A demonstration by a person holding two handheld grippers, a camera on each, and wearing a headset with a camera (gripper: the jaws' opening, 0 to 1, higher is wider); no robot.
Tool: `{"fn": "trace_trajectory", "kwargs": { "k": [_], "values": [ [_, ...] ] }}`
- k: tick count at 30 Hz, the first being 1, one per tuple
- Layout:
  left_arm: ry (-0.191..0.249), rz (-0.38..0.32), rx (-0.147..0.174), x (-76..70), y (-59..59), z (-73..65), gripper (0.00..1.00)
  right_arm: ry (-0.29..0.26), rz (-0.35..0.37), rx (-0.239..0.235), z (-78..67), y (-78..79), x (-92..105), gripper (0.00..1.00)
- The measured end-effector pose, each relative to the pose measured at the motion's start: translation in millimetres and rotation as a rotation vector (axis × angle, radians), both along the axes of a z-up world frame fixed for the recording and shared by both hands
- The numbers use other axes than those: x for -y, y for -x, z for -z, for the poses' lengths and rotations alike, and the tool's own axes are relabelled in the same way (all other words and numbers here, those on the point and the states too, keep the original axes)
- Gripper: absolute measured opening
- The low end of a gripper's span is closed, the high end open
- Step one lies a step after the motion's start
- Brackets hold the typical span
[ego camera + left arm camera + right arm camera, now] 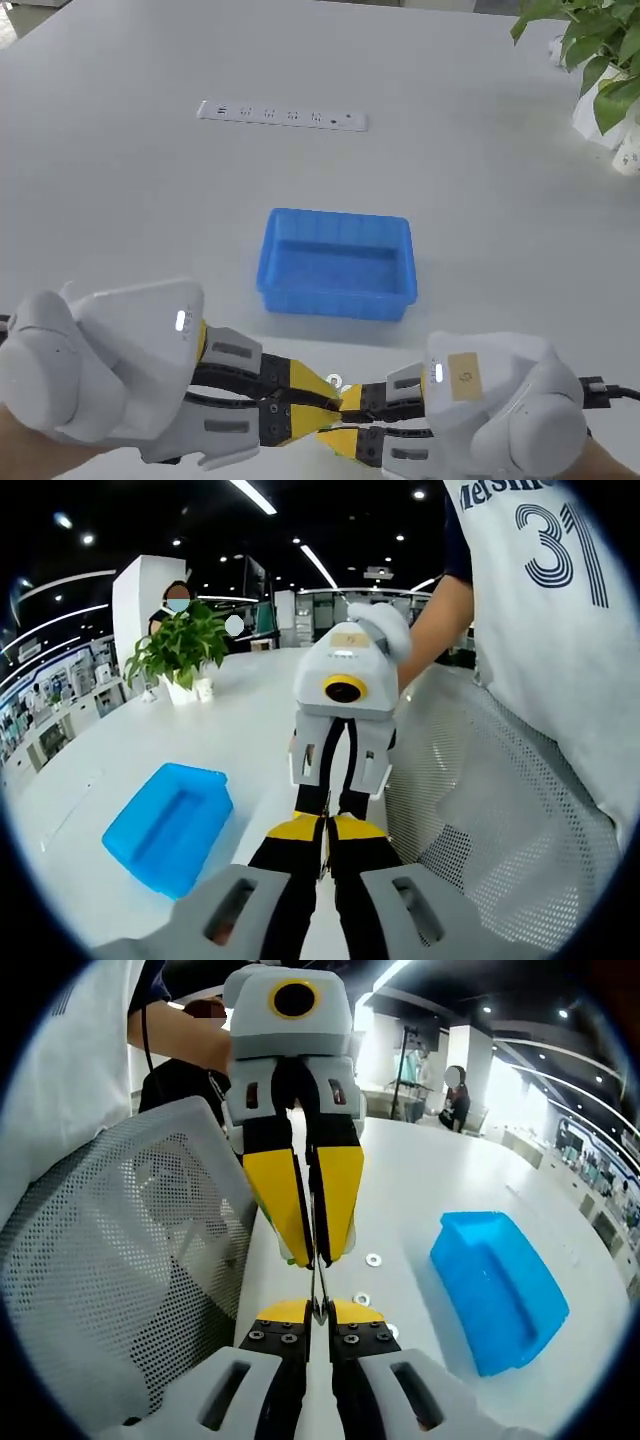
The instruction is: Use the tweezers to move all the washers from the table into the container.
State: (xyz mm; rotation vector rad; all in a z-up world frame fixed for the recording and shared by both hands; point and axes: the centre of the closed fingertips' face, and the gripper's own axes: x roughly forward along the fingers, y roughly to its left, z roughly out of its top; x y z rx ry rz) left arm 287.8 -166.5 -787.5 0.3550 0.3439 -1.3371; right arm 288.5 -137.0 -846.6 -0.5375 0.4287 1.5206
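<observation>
None of the washers is in the blue container (338,262) yet, as far as I can judge. In the head view its floor looks bare, well beyond the fingertips. One washer (333,381) lies on the table (480,180) just past where the left gripper (322,402) and right gripper (348,418) meet tip to tip, and a power strip (282,115) sits farther out. In the left gripper view my yellow pads (300,830) are clenched on a thin strip, the tweezers (322,852), with the container off to the fingers' left and a mesh chair (470,810) to their right. In the right gripper view these jaws pinch the same tweezers too. Two more washers lie just right of the fingers, and the opposing gripper crowds the approach. Every pick is left to do.
</observation>
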Motion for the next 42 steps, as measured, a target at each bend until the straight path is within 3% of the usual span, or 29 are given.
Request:
{"fn": "trace_trajectory", "kwargs": {
  "k": [5,7,10,14,20,25,31,42],
  "values": [
    [0.02,-0.011,0.021,-1.5,-2.8,-6.0,0.06,-0.008,0.01,-0.009,-5.2,-2.5,-0.8,0.08],
    [0.068,-0.036,-0.006,-0.9,-5.0,-8.7,0.06,-0.015,0.029,-0.023,-7.0,-3.6,-1.4,0.09],
    [0.098,-0.068,-0.016,-2.5,-9.9,-8.5,0.06,-0.025,0.049,-0.014,-7.5,-5.4,-2.7,0.1],
    [0.104,-0.074,-0.022,-2.7,-9.7,-7.1,0.06,-0.027,0.07,-0.01,-5.1,-7.7,-4.3,0.11],
    [0.146,-0.1,-0.036,-6.1,-11.3,-13.7,0.06,-0.082,0.113,-0.08,-9.6,-9.5,-11.3,0.12],
    [0.162,-0.116,-0.046,-8.5,-13.4,-15.4,0.06,-0.089,0.117,-0.072,-10.9,-12.2,-13.1,0.1],
    [0.136,-0.14,-0.039,-13.1,-16.8,-11.1,0.06,-0.025,0.11,-0.037,-3.8,-16.0,-4.5,0.08],
    [0.097,-0.098,-0.056,-11.4,-5.9,0.9,0.06,0.047,0.046,-0.018,8.5,-5.6,-2.5,0.08]
  ]
}}
